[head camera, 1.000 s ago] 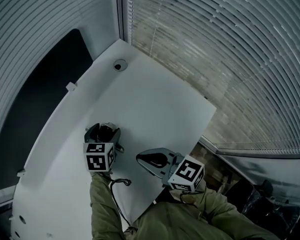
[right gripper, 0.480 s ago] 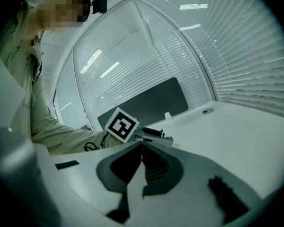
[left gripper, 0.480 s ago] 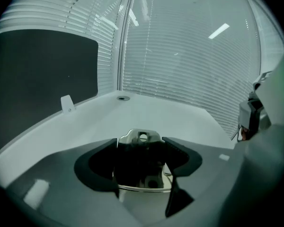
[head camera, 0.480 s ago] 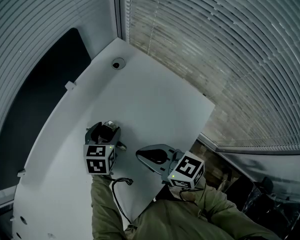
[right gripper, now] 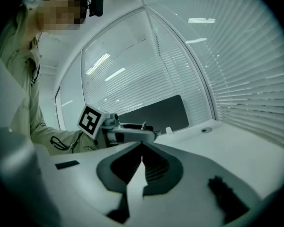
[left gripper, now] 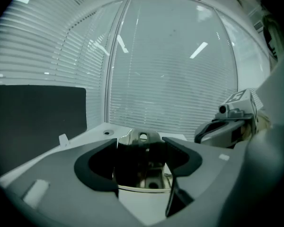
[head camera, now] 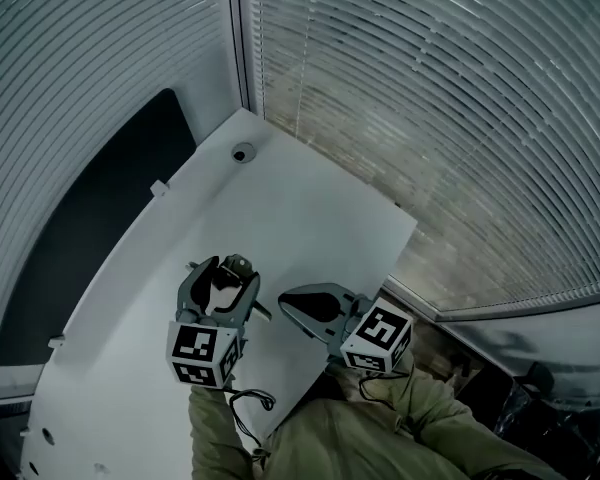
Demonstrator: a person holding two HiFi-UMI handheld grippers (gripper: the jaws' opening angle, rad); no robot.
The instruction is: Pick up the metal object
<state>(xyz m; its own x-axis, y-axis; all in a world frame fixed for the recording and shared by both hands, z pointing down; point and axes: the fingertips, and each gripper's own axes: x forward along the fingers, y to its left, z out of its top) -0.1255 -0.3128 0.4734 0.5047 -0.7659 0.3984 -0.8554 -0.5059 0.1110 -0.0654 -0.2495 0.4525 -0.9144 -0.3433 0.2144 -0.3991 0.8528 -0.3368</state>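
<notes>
Now | left gripper (left gripper: 141,148) clamping | metal object (left gripper: 142,136): shiny, curved, holed

no legible text, seemingly (only square patterns on the left cube (head camera: 202,355) and right cube (head camera: 377,340)).

My right gripper (right gripper: 142,148) has its jaws pressed together, tips meeting, with nothing between them. Just beyond them to the left is the left gripper (right gripper: 130,134), its marker cube (right gripper: 91,120) turned towards me. Its jaws have just been closing and point right. A small pale bit shows at their tip, but I cannot tell what it is. A person's olive sleeve (right gripper: 49,138) reaches it from the left. The white table (right gripper: 241,148) has a round hole (right gripper: 206,130) at the far right. A dark panel (right gripper: 158,112) stands behind the far edge, with slatted blinds (right gripper: 260,74) on the right.
</notes>
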